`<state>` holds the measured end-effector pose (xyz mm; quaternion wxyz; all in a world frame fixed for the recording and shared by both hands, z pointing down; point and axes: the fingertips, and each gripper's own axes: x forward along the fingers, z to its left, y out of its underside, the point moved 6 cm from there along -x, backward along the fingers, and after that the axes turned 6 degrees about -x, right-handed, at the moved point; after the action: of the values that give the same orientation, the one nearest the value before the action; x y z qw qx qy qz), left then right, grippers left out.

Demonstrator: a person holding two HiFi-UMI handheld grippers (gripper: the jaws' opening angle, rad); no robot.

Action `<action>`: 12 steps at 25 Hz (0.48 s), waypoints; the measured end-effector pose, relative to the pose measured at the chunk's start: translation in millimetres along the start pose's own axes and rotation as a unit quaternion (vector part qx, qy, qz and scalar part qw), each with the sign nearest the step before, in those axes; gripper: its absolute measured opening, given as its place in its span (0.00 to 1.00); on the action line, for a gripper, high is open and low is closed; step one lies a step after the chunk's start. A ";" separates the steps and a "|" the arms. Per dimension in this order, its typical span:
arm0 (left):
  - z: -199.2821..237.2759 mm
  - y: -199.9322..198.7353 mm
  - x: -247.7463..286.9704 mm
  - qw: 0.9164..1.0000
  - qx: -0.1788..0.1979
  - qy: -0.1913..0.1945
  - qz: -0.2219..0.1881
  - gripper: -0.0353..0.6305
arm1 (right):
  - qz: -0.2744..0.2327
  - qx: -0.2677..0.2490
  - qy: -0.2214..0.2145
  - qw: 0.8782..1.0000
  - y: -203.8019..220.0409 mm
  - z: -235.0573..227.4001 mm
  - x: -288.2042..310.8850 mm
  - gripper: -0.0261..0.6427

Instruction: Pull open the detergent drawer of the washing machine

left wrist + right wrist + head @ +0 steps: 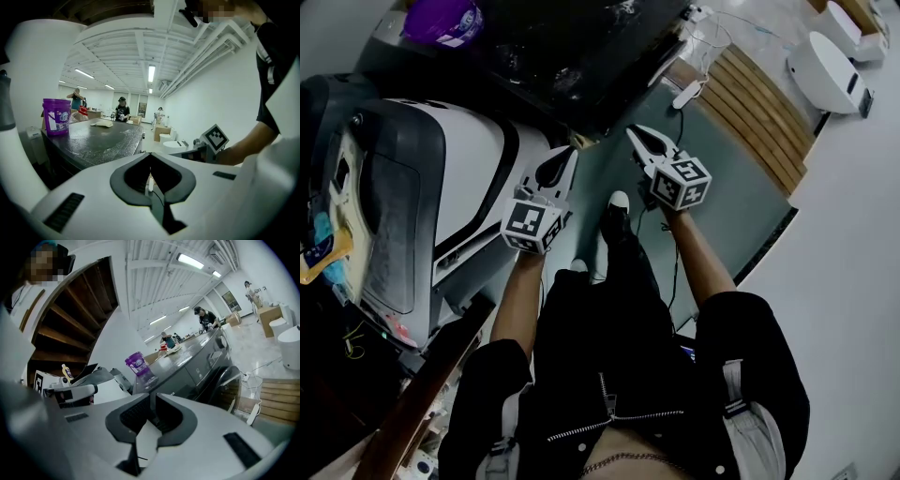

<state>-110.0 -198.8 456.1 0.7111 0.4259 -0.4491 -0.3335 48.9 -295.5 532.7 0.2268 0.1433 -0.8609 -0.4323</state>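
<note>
Left claw [567,157] and right claw [636,136] are both hanging closed and empty, short of the washer [553,56]; its drawer [197,372], seemingly the near panel of the top front band, is lying far of the right claw, rightward of its aim, with the left claw sitting farther off.

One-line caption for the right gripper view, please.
Right gripper, jaws together and empty, points toward a dark washing machine with a purple tub on top.

Washing machine [101,140]: dark top, glossy, speckled. Tub [56,116]: purple plastic, smooth. Slatted platform [769,112]: bare matt wood.
</note>
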 end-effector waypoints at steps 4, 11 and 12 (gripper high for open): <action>6.6 5.5 6.0 1.000 -0.008 -0.009 0.009 0.08 | 0.019 0.019 -0.031 0.999 15.7 -23.3 22.0 0.18; 22.9 4.1 10.9 1.000 -0.015 -0.018 0.011 0.08 | 0.042 0.086 -0.075 0.993 36.9 -50.3 59.3 0.34; 26.1 3.2 10.9 1.000 -0.015 -0.021 0.013 0.08 | 0.036 0.108 -0.079 0.990 38.2 -55.5 63.3 0.34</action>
<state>-129.7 -214.8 469.0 0.7121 0.4023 -0.4640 -0.3401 21.3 -338.9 609.6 0.1565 0.1016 -0.9225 -0.3380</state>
